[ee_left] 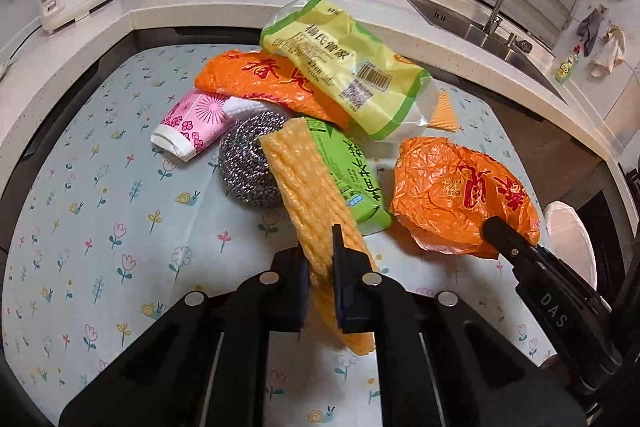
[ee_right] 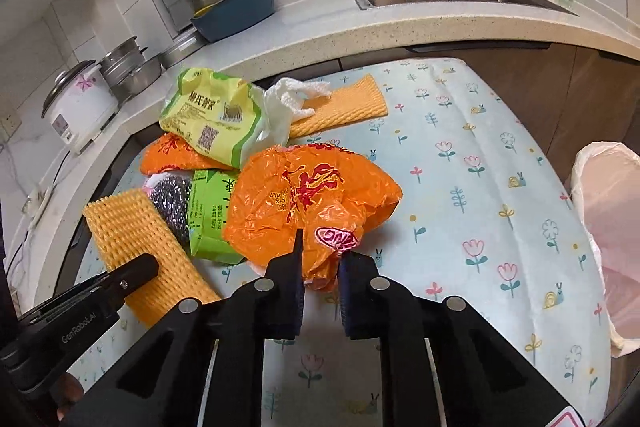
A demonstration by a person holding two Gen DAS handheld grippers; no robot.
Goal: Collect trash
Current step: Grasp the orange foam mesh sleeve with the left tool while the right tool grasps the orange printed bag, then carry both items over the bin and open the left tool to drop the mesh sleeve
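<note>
Left tongs (ee_left: pixel 322 267) clamped on the orange foam net (ee_left: pixel 310 195) at lower centre of the left view, long axis running up-left toward the trash pile on the desk (ee_left: pixel 100 207). Right tongs (ee_right: pixel 320 267) pinched on the crumpled orange bag (ee_right: pixel 308 203) at frame centre. Pale bin bag (ee_right: pixel 608 227) at the right edge – nearer the right tongs, likely first to drop.

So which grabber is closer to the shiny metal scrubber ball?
Left. The left gripper, pinching the yellow foam net, sits right beside the scrubber. The right gripper holds the orange bag, beyond the green carton.
</note>
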